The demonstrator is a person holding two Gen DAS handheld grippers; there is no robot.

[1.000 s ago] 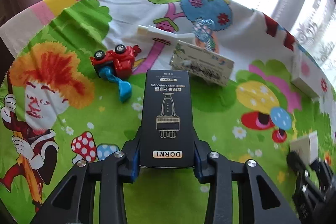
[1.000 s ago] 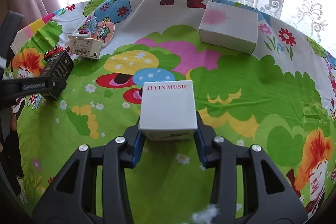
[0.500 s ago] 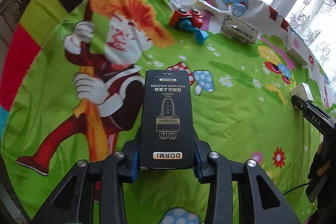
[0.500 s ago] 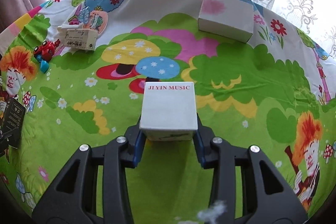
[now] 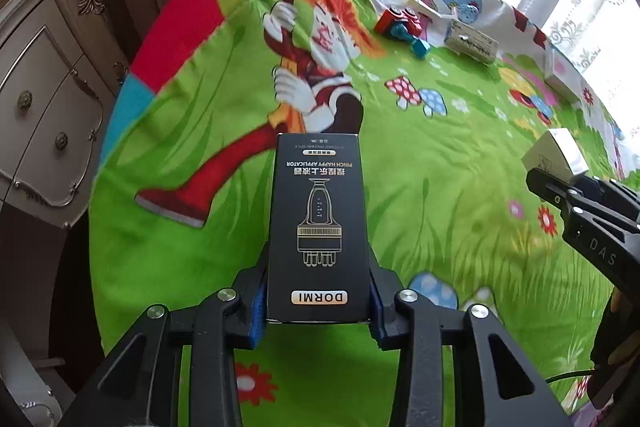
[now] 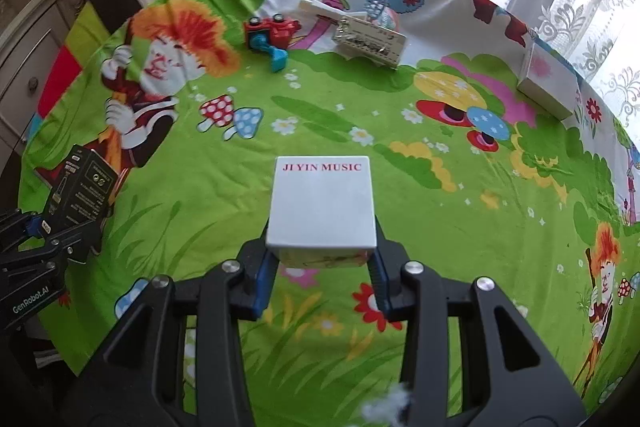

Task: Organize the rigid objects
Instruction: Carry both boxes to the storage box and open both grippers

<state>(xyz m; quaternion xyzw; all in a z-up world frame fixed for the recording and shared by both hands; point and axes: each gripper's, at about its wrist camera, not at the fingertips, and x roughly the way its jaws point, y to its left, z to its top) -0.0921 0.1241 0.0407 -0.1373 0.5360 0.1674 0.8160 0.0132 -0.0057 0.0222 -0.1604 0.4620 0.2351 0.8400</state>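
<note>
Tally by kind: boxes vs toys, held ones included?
Boxes: 5 – black DORMI box, white JI YIN MUSIC box, printed carton, long white box, white box with pink patch
Toys: 1 – red toy vehicle
Total: 6

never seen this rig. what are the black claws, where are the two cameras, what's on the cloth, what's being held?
No robot here: a person holds a two-finger clamp in each hand, and a fisheye camera on each clamp looks forward along its fingers.

In the left wrist view, the left gripper is shut on a black DORMI box. In the right wrist view, the right gripper is shut on a white JI YIN MUSIC box. Each clamp also shows at the edge of the other's picture.

On the cartoon-print cloth lie a red toy vehicle with a blue part, tipped over, a small printed box beside a flat white piece, and a white box with a pink mark near the curtain.
</note>
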